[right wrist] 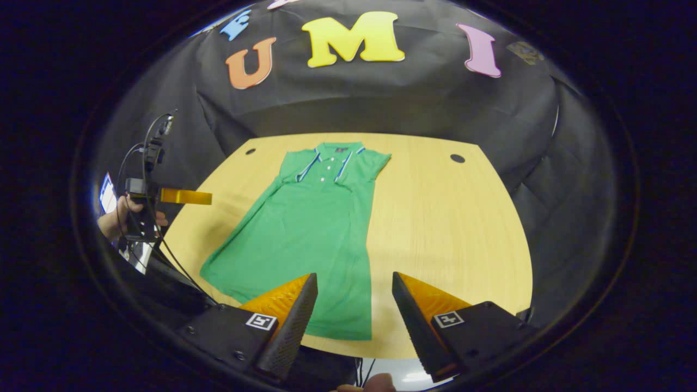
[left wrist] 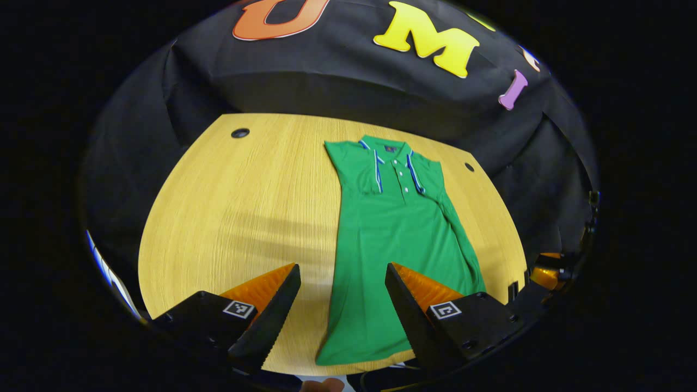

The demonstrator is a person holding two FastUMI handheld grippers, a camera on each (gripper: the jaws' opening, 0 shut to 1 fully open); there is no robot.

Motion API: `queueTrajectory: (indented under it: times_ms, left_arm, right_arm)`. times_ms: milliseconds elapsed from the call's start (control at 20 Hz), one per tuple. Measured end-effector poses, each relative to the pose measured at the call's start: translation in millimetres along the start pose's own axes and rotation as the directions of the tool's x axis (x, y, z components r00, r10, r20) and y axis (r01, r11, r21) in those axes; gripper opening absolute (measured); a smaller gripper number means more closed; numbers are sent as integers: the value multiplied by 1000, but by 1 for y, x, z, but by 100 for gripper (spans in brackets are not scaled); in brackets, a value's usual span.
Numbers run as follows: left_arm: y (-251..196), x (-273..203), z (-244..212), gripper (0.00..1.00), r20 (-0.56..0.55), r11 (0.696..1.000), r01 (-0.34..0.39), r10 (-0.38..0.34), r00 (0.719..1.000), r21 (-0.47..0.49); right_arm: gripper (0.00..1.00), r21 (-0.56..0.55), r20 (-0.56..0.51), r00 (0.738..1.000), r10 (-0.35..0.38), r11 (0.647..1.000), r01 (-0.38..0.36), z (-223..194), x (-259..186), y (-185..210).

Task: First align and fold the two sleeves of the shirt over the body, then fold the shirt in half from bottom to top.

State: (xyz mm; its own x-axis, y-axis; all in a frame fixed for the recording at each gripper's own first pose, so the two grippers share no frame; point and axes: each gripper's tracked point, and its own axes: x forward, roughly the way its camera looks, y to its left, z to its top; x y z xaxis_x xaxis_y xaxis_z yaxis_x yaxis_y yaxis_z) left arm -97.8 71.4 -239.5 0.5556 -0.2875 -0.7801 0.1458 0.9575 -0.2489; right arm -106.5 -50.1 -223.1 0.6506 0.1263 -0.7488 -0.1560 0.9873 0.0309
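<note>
The left hand-held gripper (left wrist: pixel 343 283) has its two fingers spread wide, nothing between them, and it is held up off the worktop, looking down at a slant. The right hand-held gripper (right wrist: pixel 354 294) is posed the same way: fingers well apart, gripping nothing, raised and tilted forward. In the right gripper view the left hand-held gripper shows again far off at the left edge, held level, with a hand (right wrist: pixel 117 220) wrapped around its grip; its fingers look parted there, though at that size it is hard to be sure. A fingertip (right wrist: pixel 375 384) peeks in at the bottom edge.
</note>
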Motion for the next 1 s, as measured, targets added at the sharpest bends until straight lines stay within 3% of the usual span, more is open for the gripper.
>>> queueTrajectory:
  times_ms: [150,300,500,800,1000]
  left_arm:
    - [0,-14,-82,100,-115,999,34,-33,993,3]
    - [7,-15,-132,100,-187,1000,23,-20,982,13]
    - [12,-4,-146,100,-210,998,4,8,978,57]
    - [12,7,-155,100,-271,996,-14,39,962,92]
    - [15,12,-161,100,-298,985,-72,117,947,157]
  right_arm:
    - [88,-29,-104,995,-12,1000,9,-49,11,2]
    - [88,-35,-214,976,-34,999,28,-98,20,3]
    - [89,-21,-278,960,-44,999,39,-123,33,3]
    - [89,-8,-319,945,-79,997,81,-125,55,-3]
    - [88,-1,-364,927,-93,995,100,-134,70,-5]
